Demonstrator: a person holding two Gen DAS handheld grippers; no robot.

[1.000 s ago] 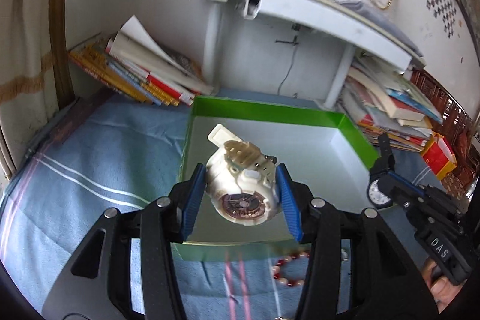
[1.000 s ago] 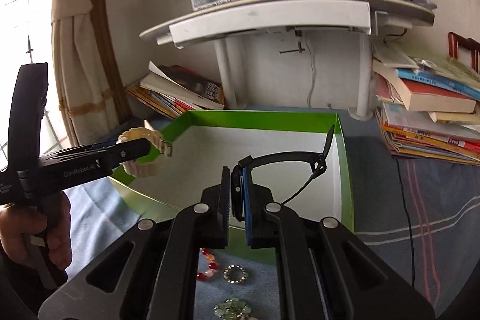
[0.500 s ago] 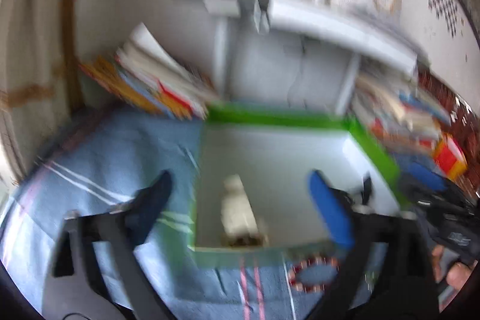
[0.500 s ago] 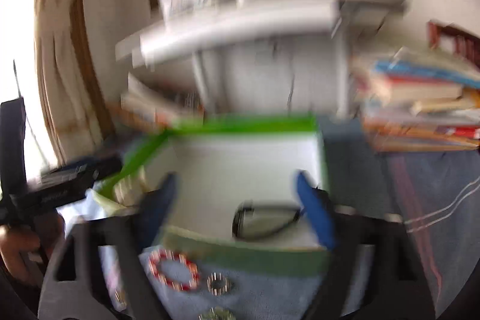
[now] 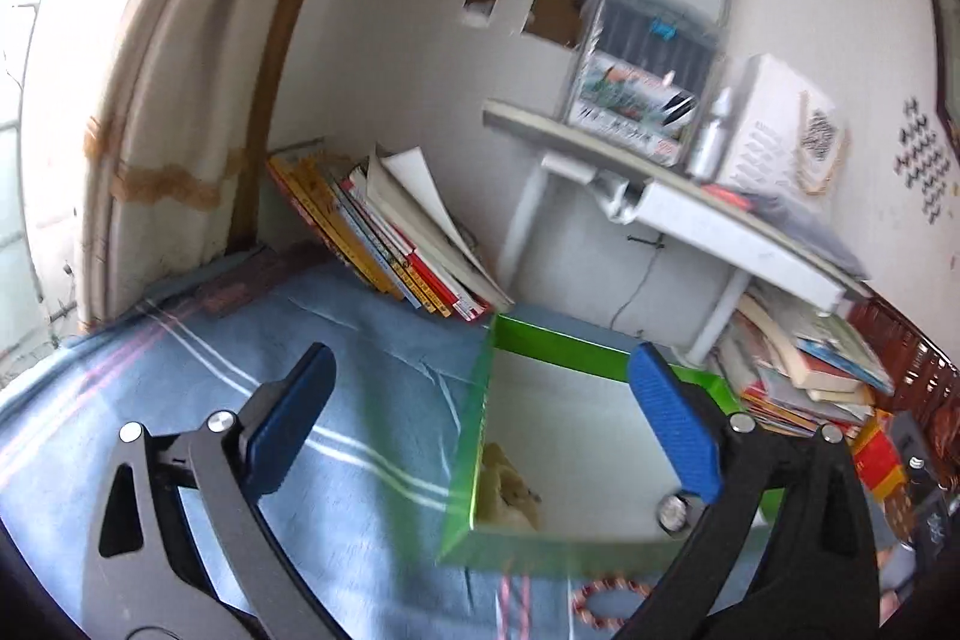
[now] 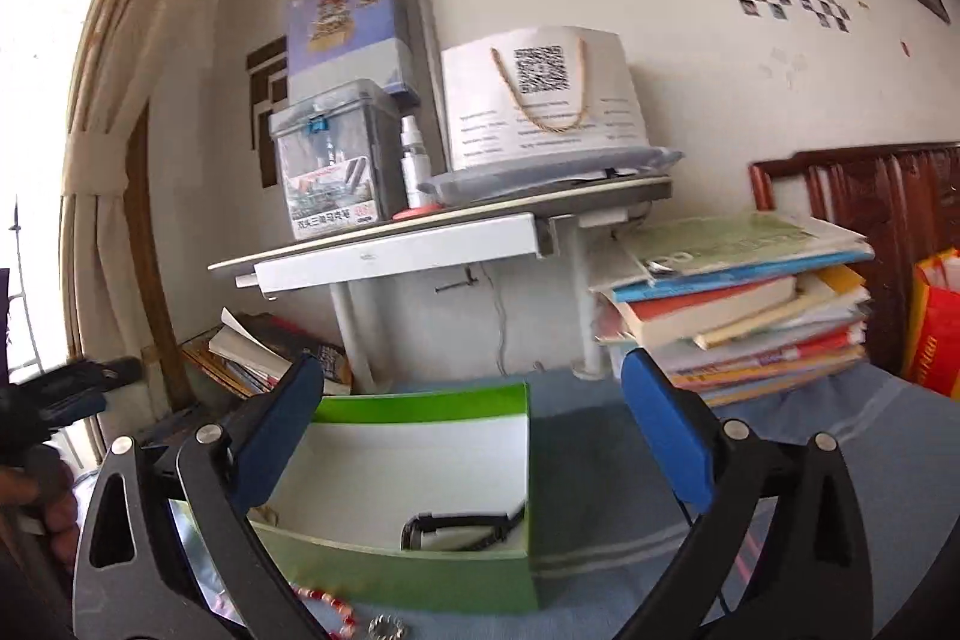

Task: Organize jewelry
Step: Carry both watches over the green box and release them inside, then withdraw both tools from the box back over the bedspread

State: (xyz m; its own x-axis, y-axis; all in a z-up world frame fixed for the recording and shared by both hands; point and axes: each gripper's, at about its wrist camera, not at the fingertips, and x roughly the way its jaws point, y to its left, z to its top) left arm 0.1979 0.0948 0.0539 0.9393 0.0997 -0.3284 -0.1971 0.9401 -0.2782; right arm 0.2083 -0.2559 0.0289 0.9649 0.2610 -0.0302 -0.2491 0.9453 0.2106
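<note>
Left gripper [image 5: 480, 418]: spread wide, nothing between its blue pads [image 5: 675, 427] — it hangs above the blue cloth [image 5: 360, 400] at the box's left edge.
Box [image 5: 558, 343]: green walls, white floor, open top, resting on the cloth.
Cream watch [image 5: 507, 490]: lies inside the box against the left wall, near the front corner.
Black watch [image 5: 672, 511]: only its round face shows, in the box's front right corner, partly hidden by the right finger.
Red bracelet [image 5: 609, 601]: on the cloth just outside the box's front wall.
Books [image 5: 396, 244]: a leaning row against the wall behind the box; a white shelf [image 5: 690, 196] stands above.

Right gripper [image 6: 471, 436]: jaws opening, already far apart, nothing between them; it points level over the box [image 6: 420, 406].
Black watch [image 6: 462, 526]: in the box's front right corner, strap curved along the floor.
Red bracelet [image 6: 330, 601]: on the cloth in front of the box, with a small silver ring [image 6: 387, 628] just beside it.
Left gripper [image 6: 66, 388]: seen at the left edge — a hand [image 6: 42, 502] grips its handle.
Book stack [image 6: 738, 304]: piled right of the box, well apart from it.
</note>
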